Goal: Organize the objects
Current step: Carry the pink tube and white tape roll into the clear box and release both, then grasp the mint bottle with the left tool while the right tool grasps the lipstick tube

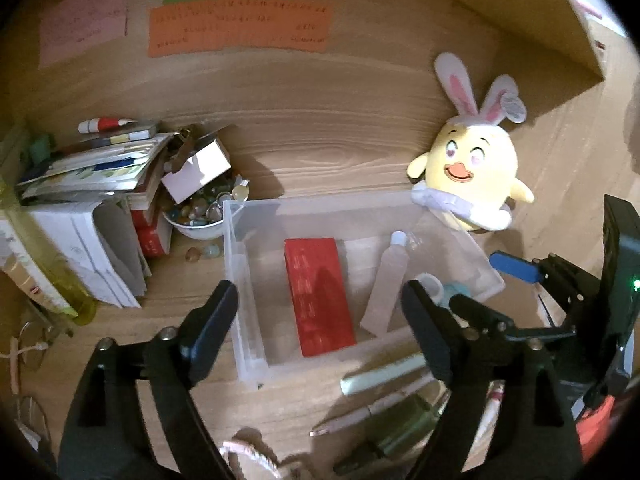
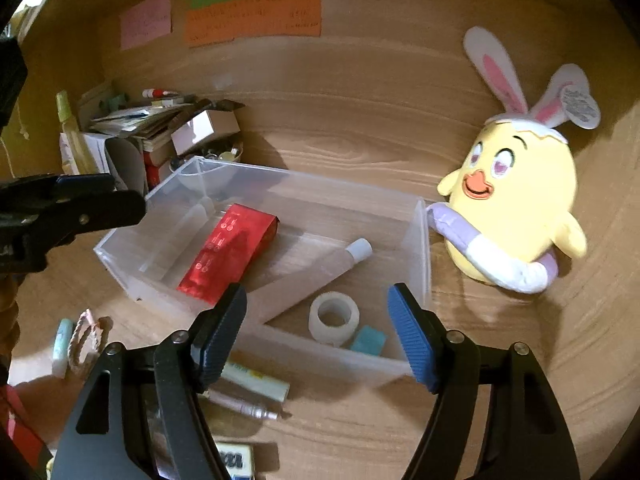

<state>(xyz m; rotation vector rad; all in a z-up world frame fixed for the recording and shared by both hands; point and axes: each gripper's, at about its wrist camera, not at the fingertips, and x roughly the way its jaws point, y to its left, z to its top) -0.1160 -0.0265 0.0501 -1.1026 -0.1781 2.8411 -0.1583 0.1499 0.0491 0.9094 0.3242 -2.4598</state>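
Left gripper (image 1: pixel 316 312) angled down over bin (image 1: pixel 240 264), jaws apart, empty. Right gripper (image 2: pixel 316 324) angled down at bin's near wall, jaws apart, empty.

Home desk nook: wooden desk (image 1: pixel 320 152), book pile (image 1: pixel 92 168), plush chick (image 1: pixel 472 176).

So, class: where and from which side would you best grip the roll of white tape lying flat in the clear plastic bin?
Grip the white tape roll across its outer wall, coming from above: it lies flat, hole upward, and the bin wall blocks a side approach.
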